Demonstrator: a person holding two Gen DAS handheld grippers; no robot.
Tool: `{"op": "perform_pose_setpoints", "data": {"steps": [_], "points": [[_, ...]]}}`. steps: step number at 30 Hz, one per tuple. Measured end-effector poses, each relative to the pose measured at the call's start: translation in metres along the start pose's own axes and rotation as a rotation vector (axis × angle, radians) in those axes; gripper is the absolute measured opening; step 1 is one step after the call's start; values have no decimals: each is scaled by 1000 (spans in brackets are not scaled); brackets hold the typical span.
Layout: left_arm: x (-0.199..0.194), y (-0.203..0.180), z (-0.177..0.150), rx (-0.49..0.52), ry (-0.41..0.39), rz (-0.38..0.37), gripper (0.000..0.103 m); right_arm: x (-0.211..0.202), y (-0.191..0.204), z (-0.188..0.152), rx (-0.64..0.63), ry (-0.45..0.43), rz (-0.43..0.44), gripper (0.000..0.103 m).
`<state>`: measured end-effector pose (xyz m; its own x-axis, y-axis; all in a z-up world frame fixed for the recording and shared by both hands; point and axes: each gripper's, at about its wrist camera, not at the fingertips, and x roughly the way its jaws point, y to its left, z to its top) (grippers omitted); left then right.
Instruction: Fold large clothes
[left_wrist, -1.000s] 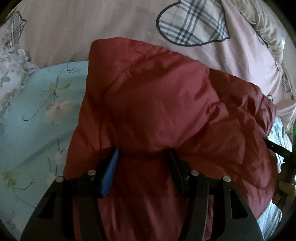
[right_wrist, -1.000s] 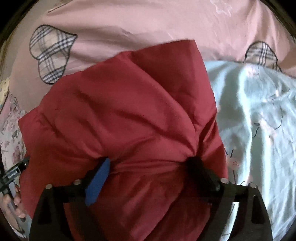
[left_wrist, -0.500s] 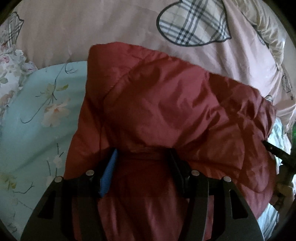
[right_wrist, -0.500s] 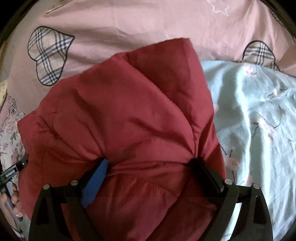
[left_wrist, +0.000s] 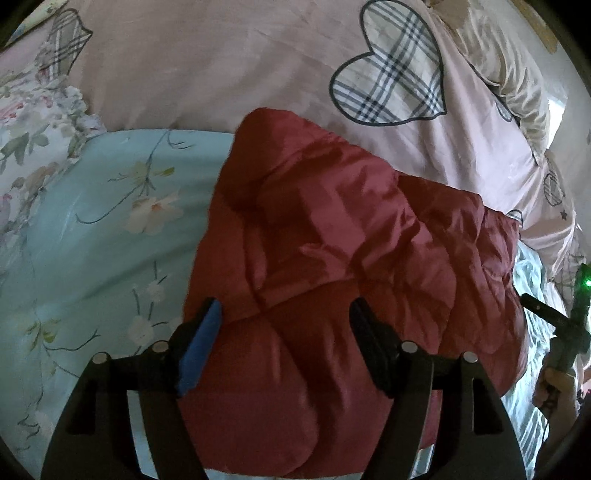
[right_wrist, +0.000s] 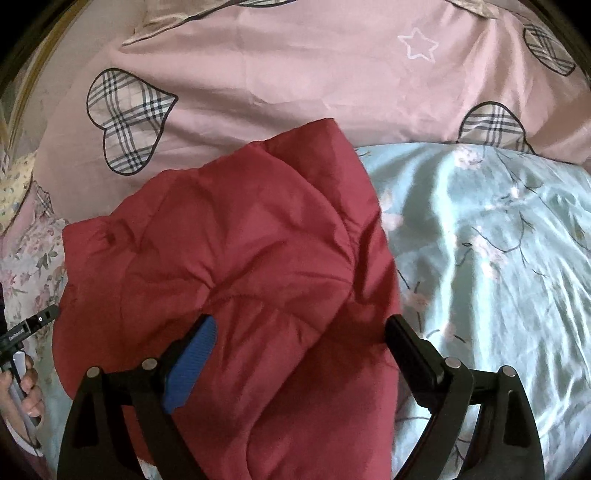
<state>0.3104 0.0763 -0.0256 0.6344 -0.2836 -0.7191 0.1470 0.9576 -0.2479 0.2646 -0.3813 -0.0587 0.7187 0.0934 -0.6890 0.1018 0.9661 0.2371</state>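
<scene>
A dark red padded jacket (left_wrist: 351, 229) lies folded into a thick bundle on the bed, also seen in the right wrist view (right_wrist: 229, 236). My left gripper (left_wrist: 284, 310) hovers over its near edge. Its jaws are opening, the red fabric bulges between them, and the pads no longer pinch it. My right gripper (right_wrist: 301, 325) stands wide open over the jacket's other near corner, its blue pad (right_wrist: 190, 362) clear of the cloth. Each view catches the other gripper at its edge, the right gripper (left_wrist: 546, 317) and the left gripper (right_wrist: 29, 328).
The jacket rests on a light blue floral sheet (left_wrist: 92, 240) (right_wrist: 498, 258). Behind it lies a pink duvet with plaid hearts (left_wrist: 221, 66) (right_wrist: 295, 74). A floral pillow (left_wrist: 33, 122) sits at the far left. A hand (right_wrist: 26, 387) grips the left tool.
Both grippers have let go of the jacket's edge and drawn back and up. The left jaws spread wider. The jacket has settled flat on the bed.
</scene>
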Motion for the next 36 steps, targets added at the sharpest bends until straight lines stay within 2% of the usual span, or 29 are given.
{"op": "perform_pose_setpoints", "data": {"steps": [5,10,14,16,19,24,29,33,36], "points": [[-7,13,-3,-36,-19,1,72,-4,-3,-4,6,4,11,93],[-6,31,-5,-81,-13,-15,79,-9,-18,-7,45,1,23,94],[3,57,-8,-196,8,-114,82,-3,-43,-9,139,16,52,94],[10,64,-10,-233,19,-134,82,3,-53,-11,183,33,77,94],[22,69,-12,-261,50,-164,82,18,-65,-15,250,73,135,94],[40,73,-13,-324,87,-266,82,35,-79,-21,357,101,250,94],[53,74,-14,-369,124,-351,84,43,-83,-22,400,111,324,96],[69,72,-14,-400,161,-419,87,54,-86,-27,442,142,415,96],[83,70,-16,-424,196,-459,92,58,-82,-26,439,152,440,96]]}}
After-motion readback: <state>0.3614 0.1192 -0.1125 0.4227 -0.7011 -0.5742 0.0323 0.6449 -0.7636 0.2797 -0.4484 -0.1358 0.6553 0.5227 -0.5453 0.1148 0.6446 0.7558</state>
